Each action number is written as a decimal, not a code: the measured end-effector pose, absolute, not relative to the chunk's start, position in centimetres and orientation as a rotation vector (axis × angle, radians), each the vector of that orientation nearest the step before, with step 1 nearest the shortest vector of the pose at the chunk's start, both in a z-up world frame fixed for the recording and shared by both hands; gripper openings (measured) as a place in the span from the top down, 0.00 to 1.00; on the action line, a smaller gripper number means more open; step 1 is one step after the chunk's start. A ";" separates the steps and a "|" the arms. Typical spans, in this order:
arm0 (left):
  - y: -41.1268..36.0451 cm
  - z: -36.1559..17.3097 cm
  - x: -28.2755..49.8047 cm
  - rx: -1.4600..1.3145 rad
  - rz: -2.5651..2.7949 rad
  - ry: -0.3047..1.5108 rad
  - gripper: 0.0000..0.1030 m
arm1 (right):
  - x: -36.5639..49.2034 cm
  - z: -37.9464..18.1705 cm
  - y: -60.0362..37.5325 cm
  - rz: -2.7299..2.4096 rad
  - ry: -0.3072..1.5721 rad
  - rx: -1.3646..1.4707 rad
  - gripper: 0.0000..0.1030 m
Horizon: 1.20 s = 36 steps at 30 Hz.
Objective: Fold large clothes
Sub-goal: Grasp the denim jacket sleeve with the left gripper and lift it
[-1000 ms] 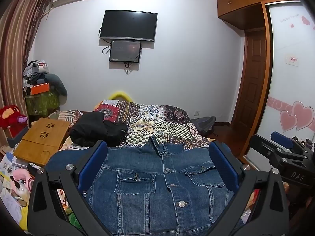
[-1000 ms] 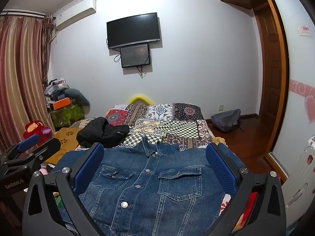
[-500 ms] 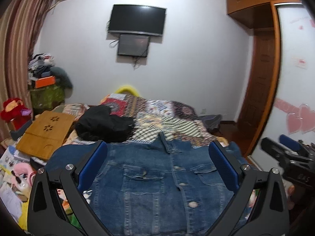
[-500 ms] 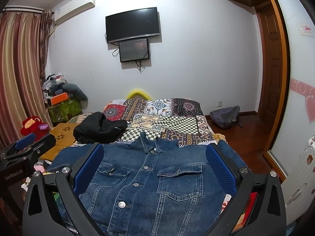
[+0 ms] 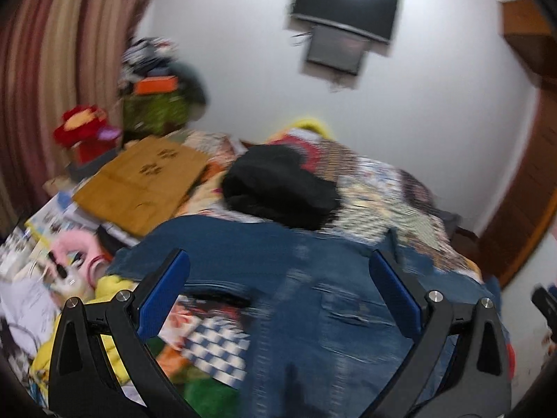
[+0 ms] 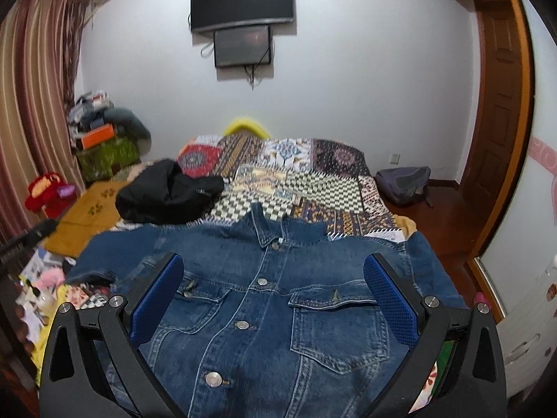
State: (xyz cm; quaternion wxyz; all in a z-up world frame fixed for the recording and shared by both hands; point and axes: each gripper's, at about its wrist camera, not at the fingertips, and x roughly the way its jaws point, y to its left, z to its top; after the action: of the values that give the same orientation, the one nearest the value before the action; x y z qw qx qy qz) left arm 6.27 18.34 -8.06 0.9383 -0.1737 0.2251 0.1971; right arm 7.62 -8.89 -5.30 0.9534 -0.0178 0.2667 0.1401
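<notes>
**Denim jacket spread on the bed, both grippers empty**

The denim jacket (image 6: 264, 299) lies flat, front up and buttoned, filling the lower centre of the right wrist view, collar toward the patchwork bedspread (image 6: 313, 174). The right gripper (image 6: 273, 296) has its blue pads wide apart above it, holding nothing. The left wrist view is tilted and blurred; its left gripper (image 5: 278, 292) is likewise spread apart over the jacket's sleeve side, and shows the wooden board (image 5: 142, 181) and black garment (image 5: 278, 188) larger. No writing is legible.
</notes>
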 end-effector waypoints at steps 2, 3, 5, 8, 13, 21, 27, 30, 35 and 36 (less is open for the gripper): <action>21.2 -8.9 6.3 -0.397 0.473 0.509 0.00 | 8.7 -5.8 -8.3 0.287 0.570 -0.041 0.00; 22.7 -9.4 6.4 -0.419 0.497 0.525 0.00 | 9.2 -6.1 -8.0 0.290 0.584 -0.042 0.00; 25.3 -10.4 6.4 -0.455 0.531 0.565 0.00 | 10.4 -6.6 -7.4 0.294 0.612 -0.042 0.00; 29.1 -12.4 6.5 -0.518 0.544 0.623 0.00 | 11.6 -7.0 -6.4 0.298 0.643 -0.043 0.00; 34.6 -17.2 6.7 -0.719 0.479 0.736 0.00 | 13.2 -7.9 -4.8 0.321 0.694 -0.047 0.00; 39.2 -25.0 7.0 -1.066 0.411 0.827 0.00 | 14.8 -9.1 -2.7 0.324 0.748 -0.097 0.00; 40.7 -28.5 8.6 -1.206 0.378 0.821 0.12 | 15.9 -9.5 -2.0 0.313 0.768 -0.122 0.00; 41.3 -28.9 9.4 -1.211 0.400 0.805 0.18 | 16.4 -9.8 -2.1 0.309 0.782 -0.118 0.00; 41.5 -26.9 10.7 -1.062 0.477 0.772 0.39 | 16.6 -10.1 -2.2 0.315 0.799 -0.104 0.00; 41.4 -26.5 10.9 -1.033 0.490 0.764 0.41 | 16.5 -10.1 -2.3 0.317 0.801 -0.103 0.00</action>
State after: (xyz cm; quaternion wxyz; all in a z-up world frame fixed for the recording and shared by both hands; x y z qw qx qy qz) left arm 10.92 41.35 -26.52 0.7728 -0.4769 0.3524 0.2261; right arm 16.55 -2.28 -10.12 0.9074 -0.0501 0.3880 0.1536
